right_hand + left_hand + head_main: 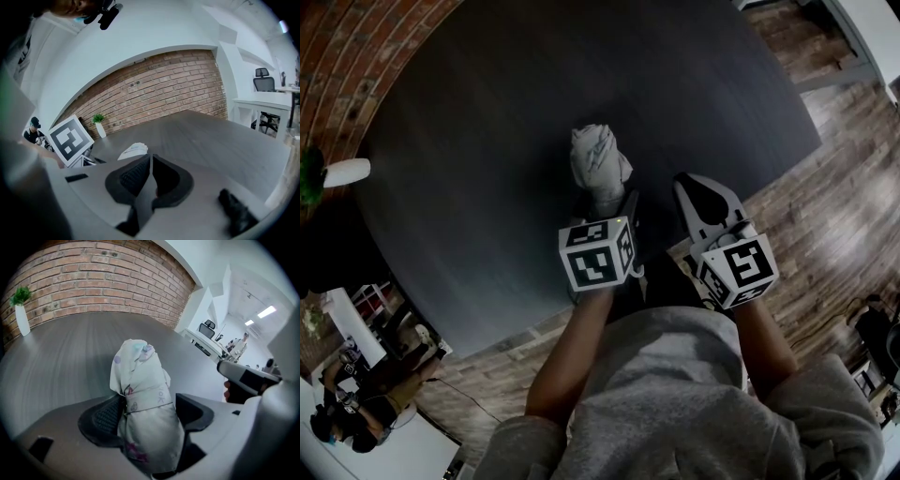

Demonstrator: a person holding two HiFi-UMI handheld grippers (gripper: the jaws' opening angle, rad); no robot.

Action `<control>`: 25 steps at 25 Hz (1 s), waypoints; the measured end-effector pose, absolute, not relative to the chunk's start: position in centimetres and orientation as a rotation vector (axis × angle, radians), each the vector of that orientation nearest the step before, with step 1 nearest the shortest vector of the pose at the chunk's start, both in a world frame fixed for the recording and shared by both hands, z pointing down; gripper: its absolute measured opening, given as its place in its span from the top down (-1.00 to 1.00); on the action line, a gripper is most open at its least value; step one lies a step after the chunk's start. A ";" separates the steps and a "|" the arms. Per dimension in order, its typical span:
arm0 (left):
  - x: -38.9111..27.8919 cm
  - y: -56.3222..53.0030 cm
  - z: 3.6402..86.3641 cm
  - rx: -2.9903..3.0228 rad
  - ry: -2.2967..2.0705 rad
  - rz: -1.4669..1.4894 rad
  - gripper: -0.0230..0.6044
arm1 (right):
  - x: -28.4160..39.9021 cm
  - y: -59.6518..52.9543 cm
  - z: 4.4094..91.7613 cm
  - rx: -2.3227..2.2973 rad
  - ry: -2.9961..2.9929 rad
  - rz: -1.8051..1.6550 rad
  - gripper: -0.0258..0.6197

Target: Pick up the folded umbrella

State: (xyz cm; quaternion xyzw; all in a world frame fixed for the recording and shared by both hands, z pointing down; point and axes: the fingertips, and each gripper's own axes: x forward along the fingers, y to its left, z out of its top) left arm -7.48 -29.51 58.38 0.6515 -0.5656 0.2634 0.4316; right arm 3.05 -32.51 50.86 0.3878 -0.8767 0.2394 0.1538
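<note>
Folded umbrella (598, 169), pale printed fabric with a strap round the middle, sat between the left gripper (606, 208) jaws over the near part of the dark table (487, 141), its bunched end pointing away from the person. Left jaws stood wide. The fabric lay right up against both pads but showed no squeeze. Couldn't tell whether the umbrella rested on the table. Right gripper (694, 192) was just beside it on the right, not touching it, angled over the table edge, its jaws closed together with nothing between them. A white vase with a green plant (345, 172) stood at the far left of the table by the brick wall (356, 37). Wood floor (834, 187) was at right.
</note>
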 end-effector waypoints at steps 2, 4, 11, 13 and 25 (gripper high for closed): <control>-7.5 -29.7 58.6 1.620 -1.416 0.661 -0.18 | 3.2 -32.4 51.1 1.116 -2.510 0.698 0.82; -7.5 -29.8 58.7 1.615 -1.420 0.663 -0.18 | 3.2 -32.2 51.3 1.113 -2.507 0.704 0.82; -7.4 -30.3 59.1 1.627 -1.459 0.734 -0.18 | 3.5 -32.0 51.9 1.104 -2.500 0.721 0.82; -7.5 -30.5 59.2 1.629 -1.490 0.748 -0.18 | 3.5 -32.0 52.0 1.101 -2.501 0.719 0.82; -7.9 -31.3 59.5 1.652 -1.573 0.818 -0.17 | 3.7 -32.0 52.0 1.100 -2.501 0.745 0.82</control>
